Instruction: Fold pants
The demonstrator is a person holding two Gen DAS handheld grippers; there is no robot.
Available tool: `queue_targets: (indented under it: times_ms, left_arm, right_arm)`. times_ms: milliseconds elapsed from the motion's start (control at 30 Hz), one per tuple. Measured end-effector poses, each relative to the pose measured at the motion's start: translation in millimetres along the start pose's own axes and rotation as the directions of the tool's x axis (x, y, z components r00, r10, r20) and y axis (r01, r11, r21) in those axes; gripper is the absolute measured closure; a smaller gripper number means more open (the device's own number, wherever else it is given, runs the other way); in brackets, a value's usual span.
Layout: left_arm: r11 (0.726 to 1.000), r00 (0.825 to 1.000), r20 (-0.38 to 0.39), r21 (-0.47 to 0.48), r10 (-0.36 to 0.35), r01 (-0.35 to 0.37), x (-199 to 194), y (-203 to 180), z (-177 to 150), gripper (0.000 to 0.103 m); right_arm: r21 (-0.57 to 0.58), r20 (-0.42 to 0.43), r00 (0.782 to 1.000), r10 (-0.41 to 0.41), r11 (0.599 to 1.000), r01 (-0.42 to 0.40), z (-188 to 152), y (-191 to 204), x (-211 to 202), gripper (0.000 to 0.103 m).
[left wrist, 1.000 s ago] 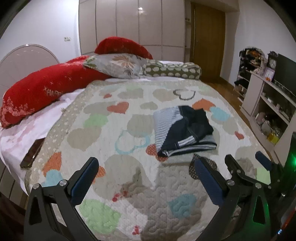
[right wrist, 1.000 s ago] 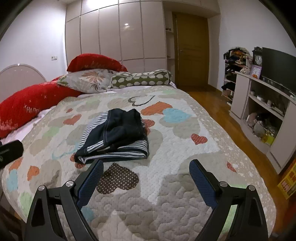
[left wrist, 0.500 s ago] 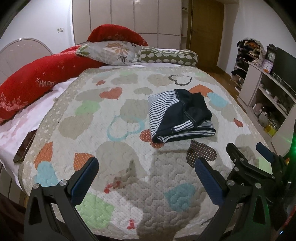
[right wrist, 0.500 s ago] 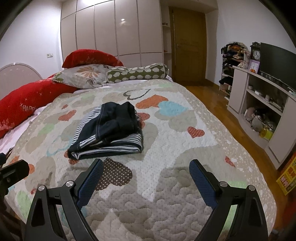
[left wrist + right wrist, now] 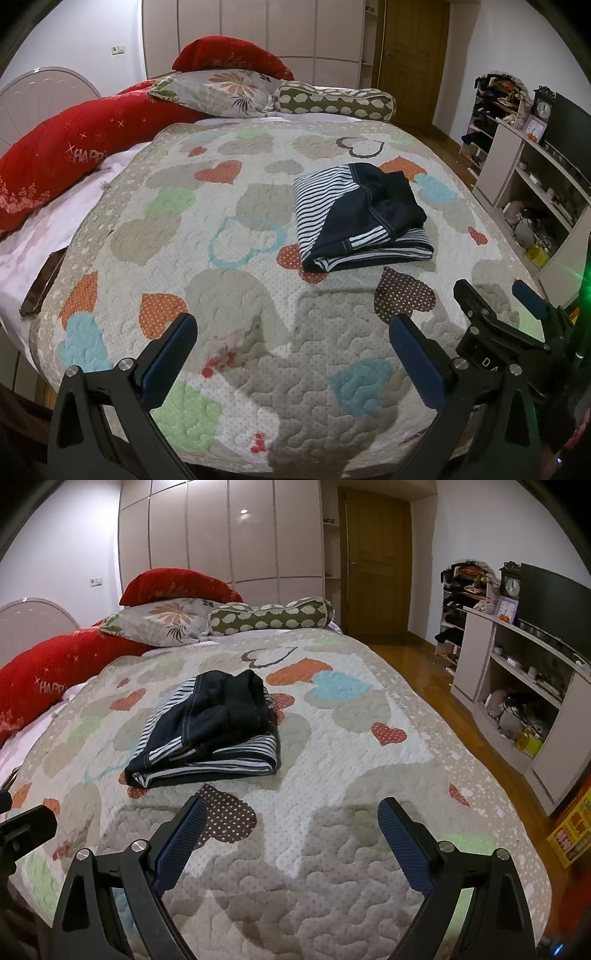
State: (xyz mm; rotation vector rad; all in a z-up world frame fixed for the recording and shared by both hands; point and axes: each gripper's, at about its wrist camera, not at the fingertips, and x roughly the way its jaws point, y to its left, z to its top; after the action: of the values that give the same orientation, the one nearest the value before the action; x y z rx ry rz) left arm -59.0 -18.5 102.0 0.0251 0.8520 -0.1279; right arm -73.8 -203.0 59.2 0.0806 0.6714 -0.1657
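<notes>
The navy and white striped pants (image 5: 360,218) lie folded in a compact bundle on the heart-patterned quilt (image 5: 236,280); they also show in the right wrist view (image 5: 210,727). My left gripper (image 5: 293,354) is open and empty, held above the foot of the bed, well short of the pants. My right gripper (image 5: 291,834) is open and empty, also near the foot of the bed; it shows at the lower right of the left wrist view (image 5: 498,299).
Red pillows (image 5: 70,147), a floral pillow (image 5: 218,90) and a spotted bolster (image 5: 336,101) lie at the head of the bed. A dark phone (image 5: 40,284) lies on the left bed edge. A white shelf unit (image 5: 517,686) with a television stands to the right, across wooden floor.
Both grippers have pulled back and risen from the bed, so the folded pants look farther off. The pants have not moved. Both grippers stay open.
</notes>
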Motion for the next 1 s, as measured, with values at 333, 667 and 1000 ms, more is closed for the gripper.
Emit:
queue_targets:
  times_ms: [333,667,1000]
  left_arm:
    - [1.0,1.0,-0.02,0.003,0.003,-0.003,6,1,-4,0.0]
    - [1.0,0.998,-0.057,-0.003,0.004,-0.004,17,4,-7,0.0]
    - [1.0,0.991,-0.137,-0.027,0.002,-0.005,40,10,-17,0.0]
  right_arm:
    - [-0.002,-0.016,1.0,-0.001,1.0,0.001,-3,2,3,0.007]
    - [0.009,-0.041,0.999,0.0,1.0,0.001,-5,-1,9,0.007]
    - [0.017,-0.066,0.998,-0.004,1.0,0.005,-8,-3,15,0.007]
